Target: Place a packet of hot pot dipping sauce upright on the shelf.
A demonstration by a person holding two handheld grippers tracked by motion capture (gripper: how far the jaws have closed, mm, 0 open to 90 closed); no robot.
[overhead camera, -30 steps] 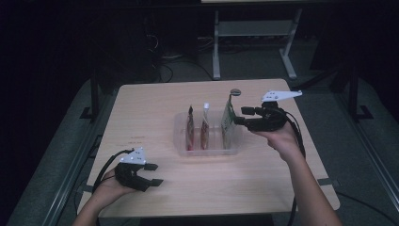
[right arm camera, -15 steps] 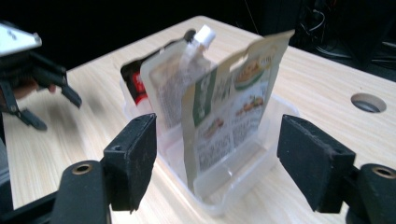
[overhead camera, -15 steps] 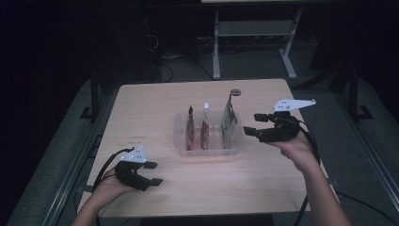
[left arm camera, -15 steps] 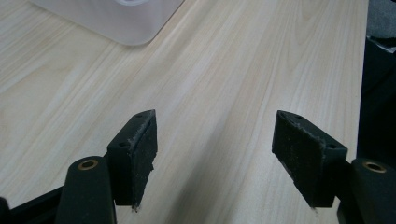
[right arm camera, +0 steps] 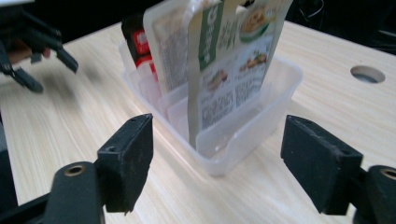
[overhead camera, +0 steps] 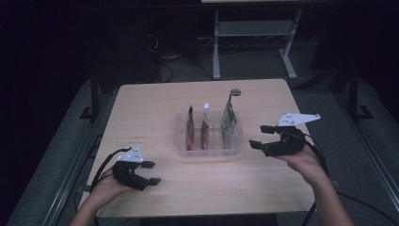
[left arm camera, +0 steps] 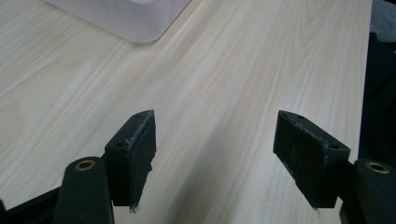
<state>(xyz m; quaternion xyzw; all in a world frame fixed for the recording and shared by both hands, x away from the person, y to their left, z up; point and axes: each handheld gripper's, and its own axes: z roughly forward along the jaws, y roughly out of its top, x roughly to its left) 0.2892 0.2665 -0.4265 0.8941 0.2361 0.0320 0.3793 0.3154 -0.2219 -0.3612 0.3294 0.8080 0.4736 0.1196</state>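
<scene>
A clear plastic bin [overhead camera: 209,151] stands mid-table with three pouches upright in it: a red one [overhead camera: 189,128], a pale middle one [overhead camera: 205,126] and a taller green-and-white one [overhead camera: 228,120]. My right gripper [overhead camera: 259,136] hovers just right of the bin, apart from it. Its jaws have just been opening and hold nothing. In the right gripper view, the gripper [right arm camera: 217,163] faces the bin's end wall [right arm camera: 243,140] and the green pouch [right arm camera: 233,60]. My left gripper [overhead camera: 151,173] rests near the front left of the table. Its jaws have also just widened, and they stand open over bare wood [left arm camera: 224,154].
The wooden table [overhead camera: 155,108] has a round cable hole [overhead camera: 235,92] behind the bin. A corner of the bin [left arm camera: 135,18] lies ahead of the left gripper. Dark floor and a metal stand [overhead camera: 254,33] lie beyond the table's far edge.
The right gripper has drawn back from the green pouch, moving right, nearer and lower, with its jaws wider. The pouch stays standing in the bin. The left hand has not moved.
</scene>
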